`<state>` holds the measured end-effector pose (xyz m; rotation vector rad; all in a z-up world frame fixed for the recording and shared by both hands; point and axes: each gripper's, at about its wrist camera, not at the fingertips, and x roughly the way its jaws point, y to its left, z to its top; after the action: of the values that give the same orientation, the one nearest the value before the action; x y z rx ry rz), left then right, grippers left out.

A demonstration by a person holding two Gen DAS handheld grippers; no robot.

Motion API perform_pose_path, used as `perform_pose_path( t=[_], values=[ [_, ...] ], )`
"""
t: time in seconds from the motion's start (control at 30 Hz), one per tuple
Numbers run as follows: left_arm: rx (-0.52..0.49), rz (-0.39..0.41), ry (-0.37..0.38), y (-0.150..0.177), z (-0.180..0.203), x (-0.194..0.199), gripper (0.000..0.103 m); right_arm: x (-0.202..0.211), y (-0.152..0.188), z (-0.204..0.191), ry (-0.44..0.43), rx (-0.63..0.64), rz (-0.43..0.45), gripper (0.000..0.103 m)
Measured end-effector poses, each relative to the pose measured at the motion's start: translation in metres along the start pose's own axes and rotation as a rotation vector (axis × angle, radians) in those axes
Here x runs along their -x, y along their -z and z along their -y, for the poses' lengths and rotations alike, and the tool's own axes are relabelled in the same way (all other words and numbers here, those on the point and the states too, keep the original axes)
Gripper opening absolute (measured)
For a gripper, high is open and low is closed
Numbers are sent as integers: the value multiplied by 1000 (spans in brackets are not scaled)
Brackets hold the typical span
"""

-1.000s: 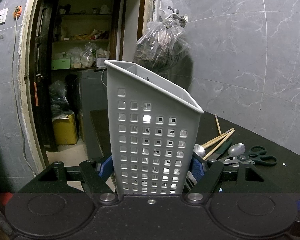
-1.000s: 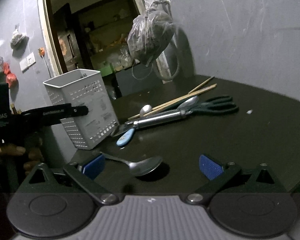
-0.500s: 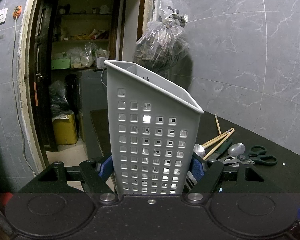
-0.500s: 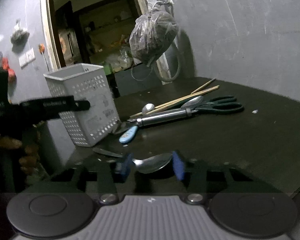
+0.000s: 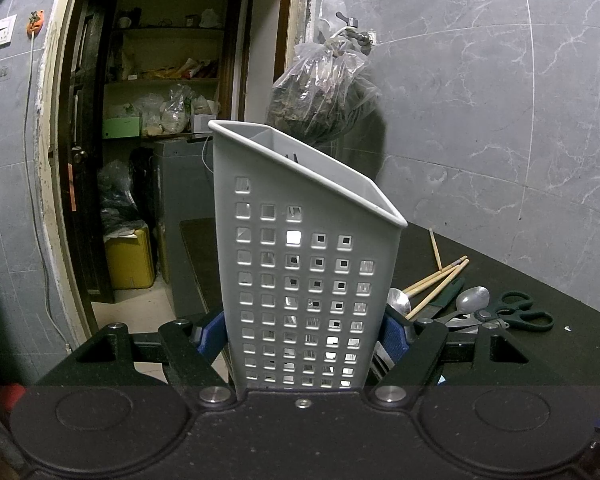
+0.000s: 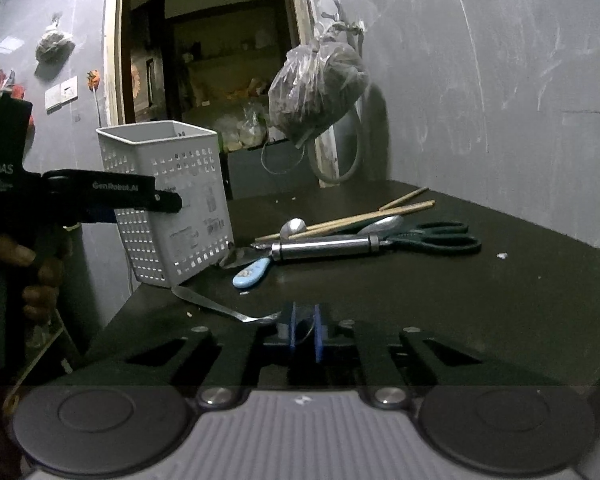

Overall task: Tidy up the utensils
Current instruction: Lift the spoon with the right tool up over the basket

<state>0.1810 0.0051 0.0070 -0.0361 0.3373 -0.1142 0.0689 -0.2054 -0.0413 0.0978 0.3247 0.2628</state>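
At the far left of the right wrist view, a person's hand (image 6: 28, 264) gripped the handle of the left gripper (image 5: 306, 334), whose blue pads (image 5: 394, 338) were pressed against both sides of a pale grey perforated utensil holder (image 5: 304, 276). The holder stood at the near left corner of the dark table (image 6: 440, 304), leaning slightly.

Just right of its base lay a tool with a light blue handle (image 6: 251, 274), and behind that a steel-handled utensil (image 6: 324, 247). Wooden chopsticks (image 6: 364, 214), two more spoons (image 5: 470, 298) and dark green scissors (image 6: 436, 236) lay further right, bunched together.

Nearest the camera, the right gripper (image 6: 304, 332) had just been closing; its blue pads (image 6: 318, 332) stood pinched on the bowl of a steel spoon (image 6: 224, 308), whose handle reached left across the table toward the holder. A plastic bag (image 6: 316, 92) hung on the wall behind.
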Motion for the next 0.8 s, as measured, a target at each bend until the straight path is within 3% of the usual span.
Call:
perform_pose_path(
  t=[0.2, 0.63, 0.8],
  values=[
    [0, 0, 0, 0, 0, 0, 77, 6, -5, 2, -1, 35, 32, 2],
    [0, 0, -1, 0, 0, 0, 77, 13, 4, -15, -41, 217, 61, 1],
    [0, -1, 0, -1, 0, 0, 77, 8, 5, -14, -38, 212, 32, 2]
  ],
)
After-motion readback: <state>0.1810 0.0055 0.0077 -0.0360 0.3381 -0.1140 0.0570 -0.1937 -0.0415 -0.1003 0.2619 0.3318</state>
